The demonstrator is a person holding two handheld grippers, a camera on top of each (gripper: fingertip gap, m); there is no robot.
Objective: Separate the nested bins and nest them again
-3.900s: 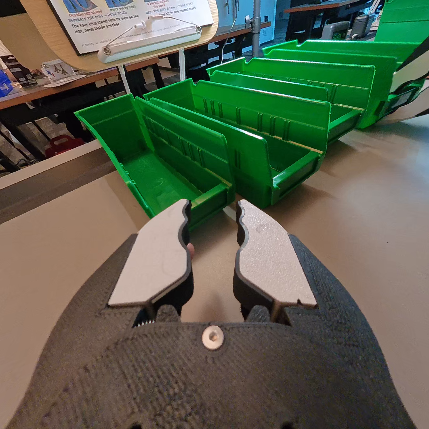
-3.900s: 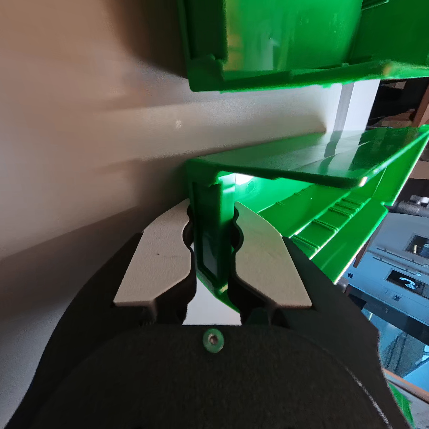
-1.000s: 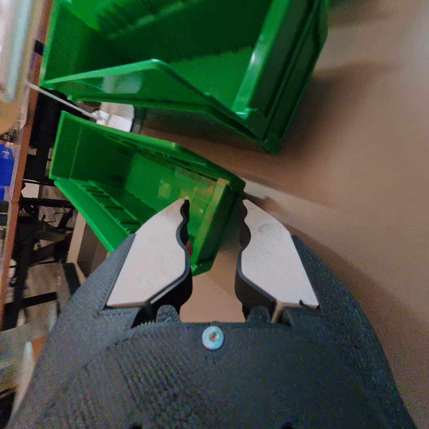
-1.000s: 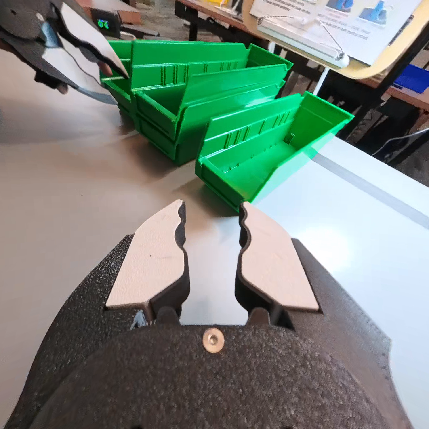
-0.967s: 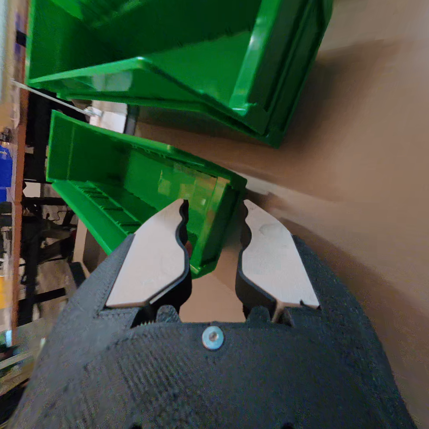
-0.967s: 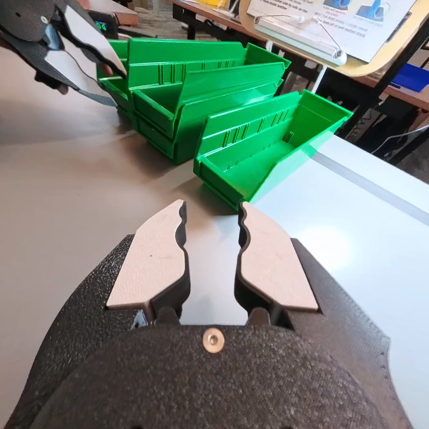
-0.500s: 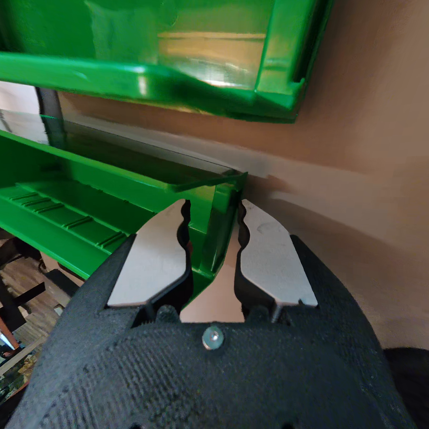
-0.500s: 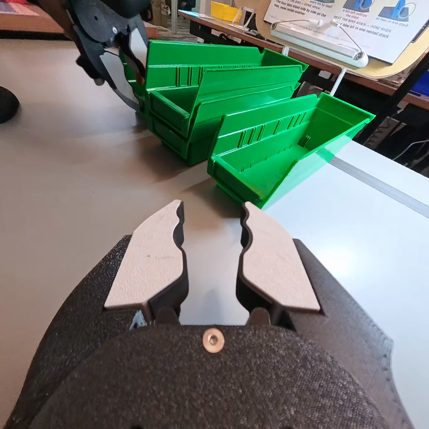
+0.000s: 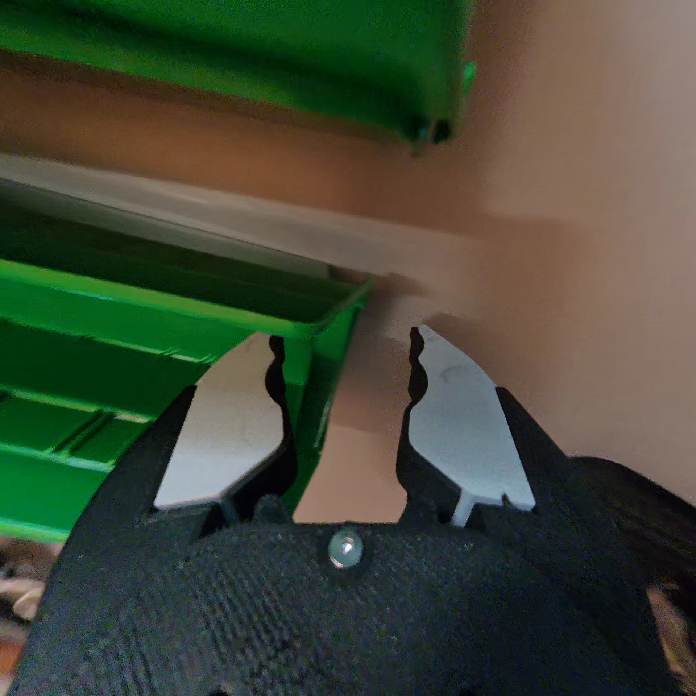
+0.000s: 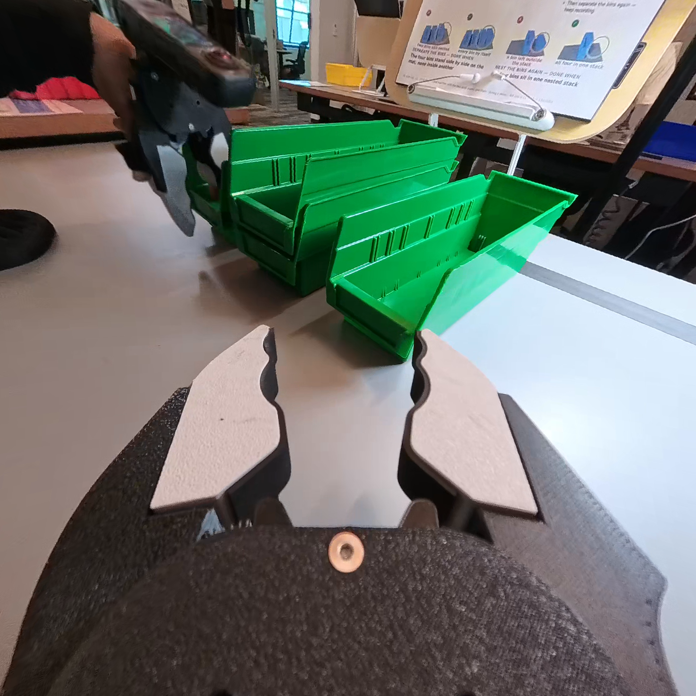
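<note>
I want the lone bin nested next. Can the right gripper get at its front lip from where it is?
Probably yes: the right gripper is open, and bare table lies between it and the lone bin, whose front lip faces it.

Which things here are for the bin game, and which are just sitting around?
For the job:
- lone bin
- nested bins
- far bin, its front wall between the open left tool's fingers
- left tool
- right tool, open and empty

Just lying about:
- sign board
- yellow bin
- black thing on the table
</note>
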